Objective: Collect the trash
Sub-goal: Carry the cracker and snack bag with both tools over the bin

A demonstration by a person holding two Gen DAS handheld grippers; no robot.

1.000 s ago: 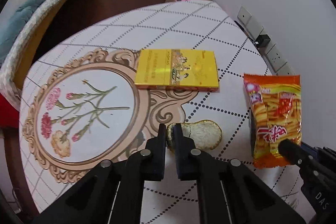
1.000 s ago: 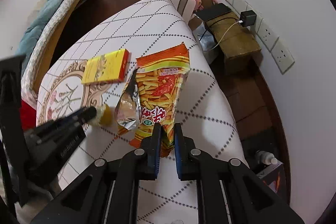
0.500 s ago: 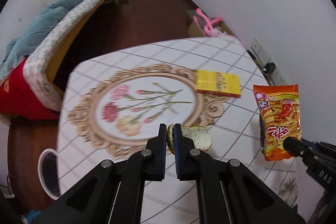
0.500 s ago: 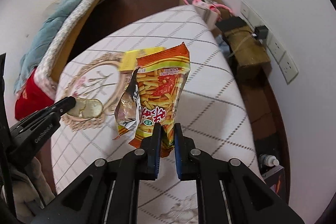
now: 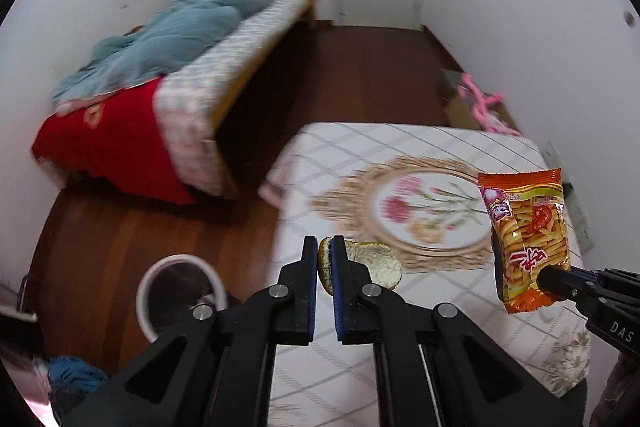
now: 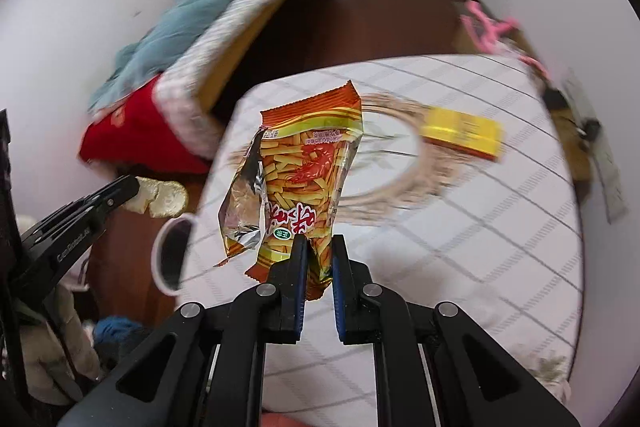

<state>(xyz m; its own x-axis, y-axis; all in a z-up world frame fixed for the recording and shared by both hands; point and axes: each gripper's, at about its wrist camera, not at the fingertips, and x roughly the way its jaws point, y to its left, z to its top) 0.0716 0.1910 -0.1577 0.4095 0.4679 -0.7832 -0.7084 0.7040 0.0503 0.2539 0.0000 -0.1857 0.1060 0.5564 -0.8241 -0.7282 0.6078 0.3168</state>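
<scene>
My left gripper (image 5: 324, 253) is shut on a piece of yellowish fruit peel (image 5: 376, 263) and holds it in the air over the table's left edge; the peel also shows in the right wrist view (image 6: 162, 197). My right gripper (image 6: 319, 255) is shut on the bottom edge of an orange snack bag (image 6: 304, 179), torn open at one side, held above the table; the bag also shows in the left wrist view (image 5: 526, 239). A white trash bin (image 5: 180, 293) stands on the floor below and left of the left gripper, and shows in the right wrist view (image 6: 172, 253).
The table (image 5: 440, 143) has a white diamond-pattern cloth with a floral oval. A yellow flat box (image 6: 464, 133) lies on it at the far right. A bed (image 5: 192, 67) with blue quilt and red cover stands left. Pink hangers (image 5: 484, 103) lie by the wall.
Both grippers have lifted and swung left with their loads, away from the table's middle. The trash bin and bed have come further into view.
</scene>
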